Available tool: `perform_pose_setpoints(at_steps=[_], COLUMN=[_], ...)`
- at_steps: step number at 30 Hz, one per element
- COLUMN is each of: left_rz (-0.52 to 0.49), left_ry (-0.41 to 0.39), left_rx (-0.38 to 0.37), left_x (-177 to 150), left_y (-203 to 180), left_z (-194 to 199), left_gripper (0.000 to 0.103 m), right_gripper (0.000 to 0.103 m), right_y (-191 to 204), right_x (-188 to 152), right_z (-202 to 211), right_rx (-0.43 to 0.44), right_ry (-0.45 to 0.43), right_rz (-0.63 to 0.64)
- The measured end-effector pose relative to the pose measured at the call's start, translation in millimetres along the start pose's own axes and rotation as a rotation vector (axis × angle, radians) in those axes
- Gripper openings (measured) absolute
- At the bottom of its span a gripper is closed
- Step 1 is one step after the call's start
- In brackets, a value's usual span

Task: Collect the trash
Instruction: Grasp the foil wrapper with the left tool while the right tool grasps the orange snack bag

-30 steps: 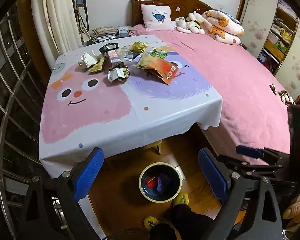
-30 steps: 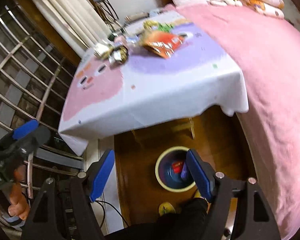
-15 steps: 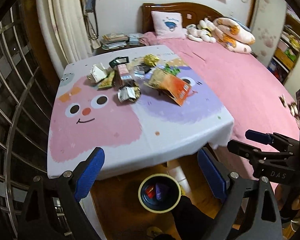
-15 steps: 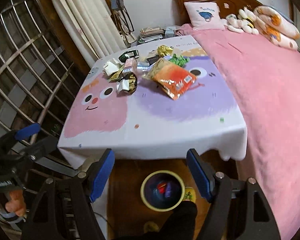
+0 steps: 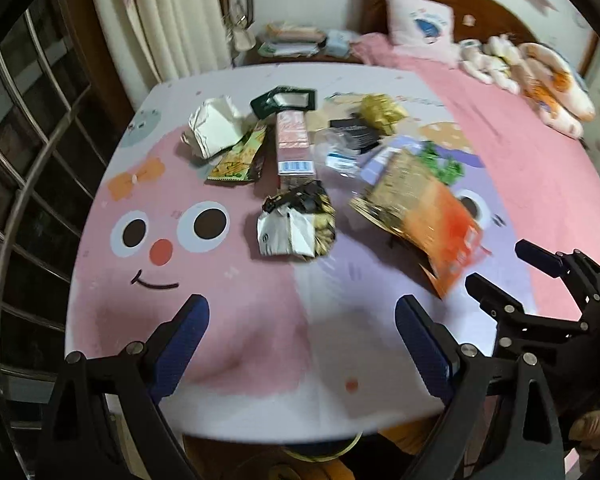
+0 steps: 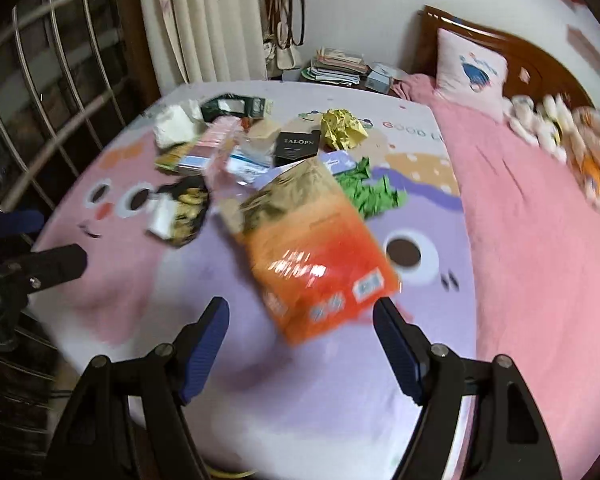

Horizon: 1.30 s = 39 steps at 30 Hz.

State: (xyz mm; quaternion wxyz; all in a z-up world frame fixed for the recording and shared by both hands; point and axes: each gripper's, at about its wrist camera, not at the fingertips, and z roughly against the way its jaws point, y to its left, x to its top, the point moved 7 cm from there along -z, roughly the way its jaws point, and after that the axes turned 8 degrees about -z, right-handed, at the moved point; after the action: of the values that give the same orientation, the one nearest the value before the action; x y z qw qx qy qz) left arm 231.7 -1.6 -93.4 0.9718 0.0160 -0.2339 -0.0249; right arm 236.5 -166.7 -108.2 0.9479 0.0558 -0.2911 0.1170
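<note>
Near tablecloth (image 5: 228,344) lies bare; wrappers (image 5: 296,228) crowd its far half

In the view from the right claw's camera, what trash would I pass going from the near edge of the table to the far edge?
Orange snack bag → green crumpled wrapper → black box → yellow crumpled paper.
</note>
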Motion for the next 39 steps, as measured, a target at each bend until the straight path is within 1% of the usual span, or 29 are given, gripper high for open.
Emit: perform_pose_setpoints(at_steps=[4,8,11,12,16,18,20,21,22,23,24,25,27,30,31,35,39], left_rz=[0.029,0.048,0.062,0.067,0.086,0.090,0.092,0.093,0.095,0.098,0.102,0.107,0.123,0.133,0.135,0.145,0.142], left_ry=[0.033,0.066,0.082,0.089,0.116,0.132,0.140,0.148,0.154,0.164,0.180,0.191,0.201,0.193,0.191,0.173,0.147], left_rx=[0.018,0.037,0.037,0.038,0.033,0.037,0.040,0.041,0.040,0.035,0.023,0.016,0.003,-0.011,-0.017,-0.008,-0.006], left_x=[13.7,22.7,27.4,29.4,34.7,36.7,37.4,38.3,38.7,39.5,39.4,39.0,38.6,38.3,38.6,36.8,34.9], left_y=[2.8,6.1,7.4,7.6,9.2,9.8,11.0,11.5,11.6,11.8,11.7,11.7,12.7,13.7,14.0,17.1,17.6], left_z=[-32.1,-59.3,-74.0,-80.0,-97.3,-105.2,-109.4,-113.3,-115.9,-119.5,-124.1,-126.4,-130.5,-130.1,-130.2,-123.6,-106.7], left_gripper=[0.093,0.093,0.093,0.093,0.093,0.093,0.093,0.093,0.091,0.084,0.081,0.074,0.072,0.065,0.058,0.052,0.050], right_gripper=[0.075,0.075,0.075,0.075,0.075,0.067,0.047,0.042,0.029,0.020,0.018,0.014,0.011,0.009,0.008,0.006,0.004], right_y=[8.4,16.9,14.0,12.3,3.1,-2.2,-7.1,-8.6,-8.0,-8.7,-9.8,-11.3,-15.6,-23.8,-25.6,-34.5,-37.6], right_x=[9.9,10.4,12.9,15.3,21.6,25.6,28.9,30.6,32.4,33.8,35.5,37.1,39.9,47.2,49.9,56.0,57.6], right_z=[-42.2,-75.4,-92.5,-93.3,-98.5,-99.1,-96.5,-94.0,-92.3,-90.8,-89.5,-87.8,-84.2,-76.9,-75.0,-60.9,-46.7], right_rx=[-0.034,-0.096,-0.128,-0.120,-0.081,-0.058,-0.025,-0.013,-0.003,0.011,0.028,0.051,0.092,0.148,0.165,0.245,0.292], right_ry=[0.009,0.010,0.026,0.017,0.045,0.049,0.047,0.043,0.040,0.042,0.046,0.052,0.068,0.076,0.078,0.094,0.102], right_rz=[0.094,0.193,0.217,0.217,0.180,0.156,0.136,0.134,0.135,0.134,0.126,0.113,0.079,0.018,-0.001,-0.101,-0.162])
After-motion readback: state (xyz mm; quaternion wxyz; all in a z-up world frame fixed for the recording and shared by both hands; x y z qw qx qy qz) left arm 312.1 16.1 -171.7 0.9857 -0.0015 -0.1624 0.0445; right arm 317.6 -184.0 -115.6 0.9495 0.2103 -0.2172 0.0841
